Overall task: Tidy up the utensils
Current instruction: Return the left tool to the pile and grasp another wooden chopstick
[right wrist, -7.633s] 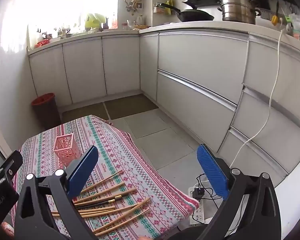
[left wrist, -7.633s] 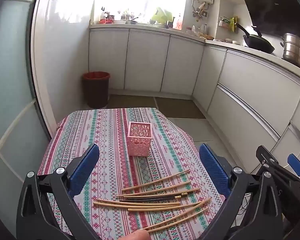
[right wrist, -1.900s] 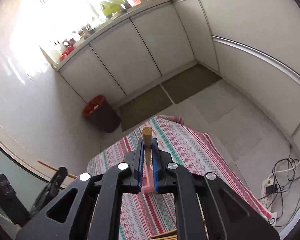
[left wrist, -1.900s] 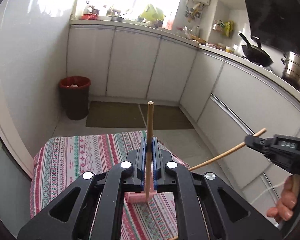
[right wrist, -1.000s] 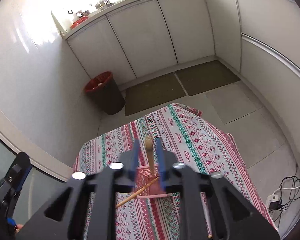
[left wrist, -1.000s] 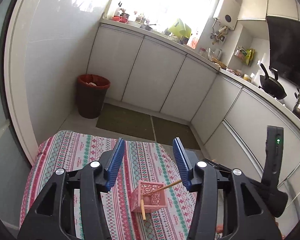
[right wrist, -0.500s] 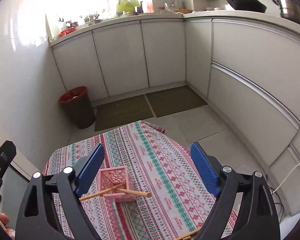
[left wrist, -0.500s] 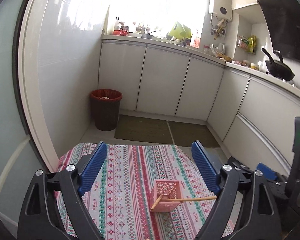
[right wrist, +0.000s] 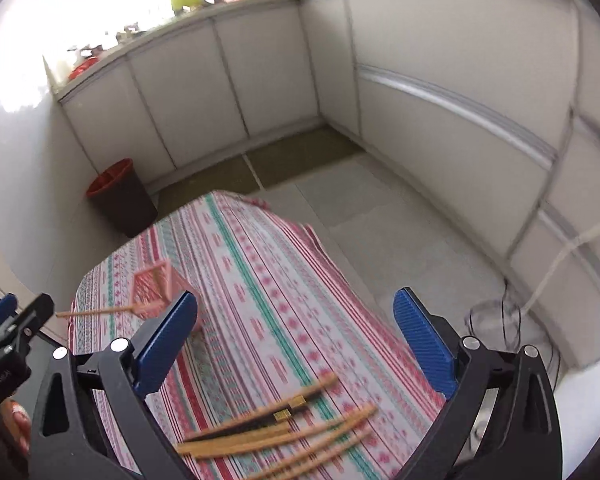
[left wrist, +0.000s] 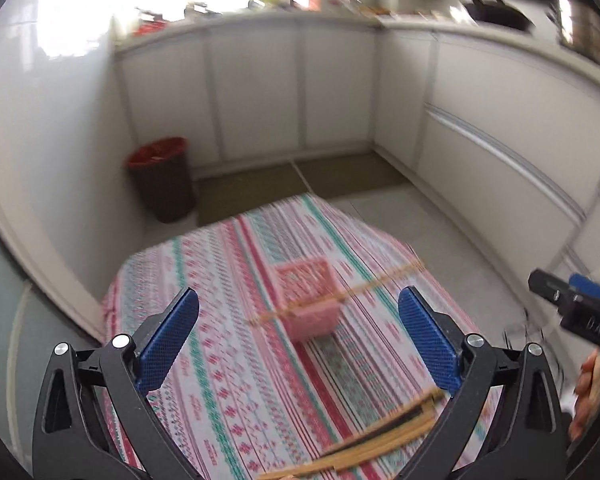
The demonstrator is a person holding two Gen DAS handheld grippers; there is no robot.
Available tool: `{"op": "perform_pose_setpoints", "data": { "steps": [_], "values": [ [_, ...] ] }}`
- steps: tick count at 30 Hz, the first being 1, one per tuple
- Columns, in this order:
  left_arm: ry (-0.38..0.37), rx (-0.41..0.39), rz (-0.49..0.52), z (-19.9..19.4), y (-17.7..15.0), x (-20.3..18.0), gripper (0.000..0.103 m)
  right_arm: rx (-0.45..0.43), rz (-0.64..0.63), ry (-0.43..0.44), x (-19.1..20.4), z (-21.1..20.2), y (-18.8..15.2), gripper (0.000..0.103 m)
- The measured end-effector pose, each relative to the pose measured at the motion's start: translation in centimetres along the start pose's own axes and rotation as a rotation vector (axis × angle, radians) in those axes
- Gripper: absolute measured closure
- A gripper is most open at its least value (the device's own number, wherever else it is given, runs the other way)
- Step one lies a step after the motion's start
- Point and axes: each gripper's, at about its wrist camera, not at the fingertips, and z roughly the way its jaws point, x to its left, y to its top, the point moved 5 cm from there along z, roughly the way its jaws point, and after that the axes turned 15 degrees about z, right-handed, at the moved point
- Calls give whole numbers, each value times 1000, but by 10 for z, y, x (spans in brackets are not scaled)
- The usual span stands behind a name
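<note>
Holding both tools wide, empty: left tool [left wrist: 296,336], right tool [right wrist: 296,336] | two chopsticks [left wrist: 340,292] in your pink holder [left wrist: 308,300] ahead | loose pile [right wrist: 284,428] just below tips, yet to move.

Chopsticks [right wrist: 284,436] loose; two across basket [left wrist: 308,300]

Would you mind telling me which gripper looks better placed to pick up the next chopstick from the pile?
Probably the right gripper: it is open, with the chopsticks lying between its fingers. The left gripper faces the pink basket.
</note>
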Motion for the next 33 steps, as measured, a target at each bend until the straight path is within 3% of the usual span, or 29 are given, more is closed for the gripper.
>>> {"op": "perform_pose_setpoints", "data": {
  "steps": [6, 10, 16, 24, 26, 28, 29, 33],
  "values": [
    [-217, 132, 235, 41, -17, -91, 7, 179, 209, -49, -100, 4, -28, 7],
    [-311, 289, 310, 87, -42, -140, 7, 245, 277, -90, -142, 3, -46, 7],
    [-378, 459, 327, 143, -61, -186, 7, 267, 287, -108, -161, 0, -53, 7],
    [-387, 516, 389, 180, -60, -229, 8, 277, 297, -102, -165, 0, -48, 7],
    [-383, 526, 385, 190, -63, -231, 15, 283, 302, -101, -166, 3, -48, 7],
    [-385, 565, 365, 202, -68, -230, 42, 294, 301, -101, -164, 7, -49, 7],
    [-404, 564, 347, 205, -68, -228, 44, 300, 300, -101, -163, 10, -50, 7],
    [-404, 564, 309, 207, -68, -211, 77, 328, 285, -97, -151, 21, -56, 7]
  ]
}}
